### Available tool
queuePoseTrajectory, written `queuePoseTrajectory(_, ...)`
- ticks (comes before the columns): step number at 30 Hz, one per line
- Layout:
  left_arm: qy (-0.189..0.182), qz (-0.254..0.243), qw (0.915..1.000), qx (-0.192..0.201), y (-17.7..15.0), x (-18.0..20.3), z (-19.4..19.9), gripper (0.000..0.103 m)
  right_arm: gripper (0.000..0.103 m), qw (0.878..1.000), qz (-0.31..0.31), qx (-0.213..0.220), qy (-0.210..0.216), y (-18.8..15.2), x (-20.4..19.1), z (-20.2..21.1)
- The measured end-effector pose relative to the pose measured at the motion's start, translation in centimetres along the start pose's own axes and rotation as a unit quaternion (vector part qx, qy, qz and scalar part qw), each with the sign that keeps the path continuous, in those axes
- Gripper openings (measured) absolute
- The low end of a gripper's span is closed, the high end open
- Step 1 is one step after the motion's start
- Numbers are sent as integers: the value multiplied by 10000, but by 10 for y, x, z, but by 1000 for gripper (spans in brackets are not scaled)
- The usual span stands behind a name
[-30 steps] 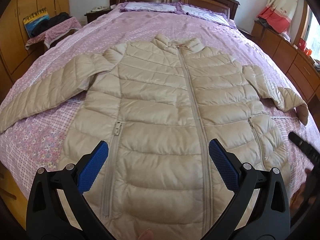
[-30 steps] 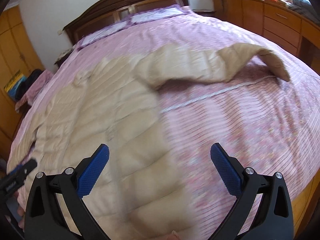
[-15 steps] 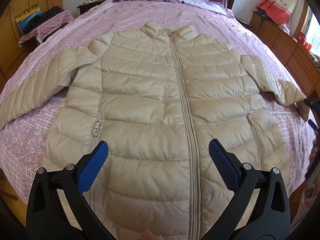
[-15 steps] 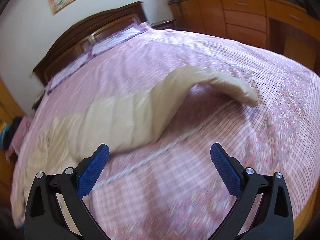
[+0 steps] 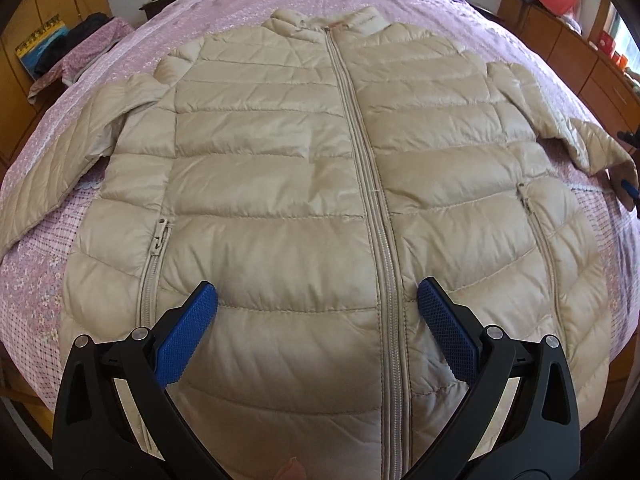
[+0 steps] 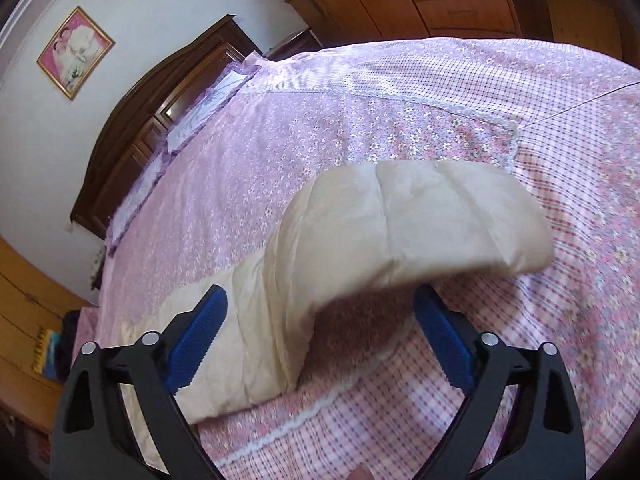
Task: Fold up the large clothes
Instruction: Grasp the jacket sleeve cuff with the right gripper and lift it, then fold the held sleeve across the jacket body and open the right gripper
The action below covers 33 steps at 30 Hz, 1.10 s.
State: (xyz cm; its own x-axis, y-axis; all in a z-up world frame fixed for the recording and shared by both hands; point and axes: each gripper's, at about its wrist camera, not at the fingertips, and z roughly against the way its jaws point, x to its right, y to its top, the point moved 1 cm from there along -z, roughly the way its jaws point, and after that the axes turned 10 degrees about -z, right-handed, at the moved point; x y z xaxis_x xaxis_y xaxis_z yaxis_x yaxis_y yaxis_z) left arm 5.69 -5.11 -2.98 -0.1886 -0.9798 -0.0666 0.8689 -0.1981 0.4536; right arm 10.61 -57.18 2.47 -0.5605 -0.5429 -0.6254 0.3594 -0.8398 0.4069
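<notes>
no legible text, perhaps blurred on the collar label (image 5: pixel 366 24)

Jacket (image 5: pixel 280 184): quilted puffy cloth w/ slight sheen. Bedspread (image 6: pixel 400 128): matt printed cotton, lace trim. Headboard (image 6: pixel 160 100): dark glossy wood. Left gripper (image 5: pixel 317 312) pads (image 5: pixel 188 336): textured blue rubber; arms matt black plastic.

Beige quilted jacket (image 5: pixel 280 184) lies flat, zipped, front up below my left gripper (image 5: pixel 318 304); its sleeve (image 6: pixel 400 224) arches between my right gripper's (image 6: pixel 320 312) jaws.
</notes>
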Motion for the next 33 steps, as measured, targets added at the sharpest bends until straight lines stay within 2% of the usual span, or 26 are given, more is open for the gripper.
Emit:
queuePoseTrajectory(1, -9, -3, 10000, -39, 0, 0, -3, 100, 74, 10000, -7, -20, 24, 3, 0, -2)
queuePoseTrajectory(3, -15, -34, 10000, -91, -1, 1, -7, 100, 67, 10000, -20, -73, 48, 6, 1, -5)
queuePoseTrajectory(4, -17, -60, 9999, -122, -1, 2, -9, 100, 57, 9999, -26, -89, 69, 5, 1, -6)
queuePoseTrajectory(5, -24, -69, 9999, -144, -2, 2, -11, 100, 56, 9999, -19, -121, 106, 6, 1, -8)
queuePoseTrajectory(7, -57, -63, 9998, -190, -2, 1, -14, 100, 44, 9996, 16, -202, 175, 5, 1, -10)
queuePoseTrajectory(8, -68, -59, 9997, -208, -2, 1, -15, 100, 43, 9995, 44, -227, 205, 4, 1, -10)
queuePoseTrajectory(13, -48, -80, 9996, -281, -2, 3, -19, 100, 13, 9988, 344, -154, 315, -2, -7, -1)
queuePoseTrajectory(17, 11, -130, 9995, -273, -2, 4, -18, 100, 8, 9959, 797, 38, 431, -13, -25, 18)
queuePoseTrajectory(22, 38, -222, 9997, -57, -5, 7, -15, 100, 6, 9888, 1298, 172, 718, -22, -52, 40)
queuePoseTrajectory(33, -97, -141, 9997, 161, -6, -4, 7, 100, 5, 9676, 1810, 70, 1757, -58, -126, 90)
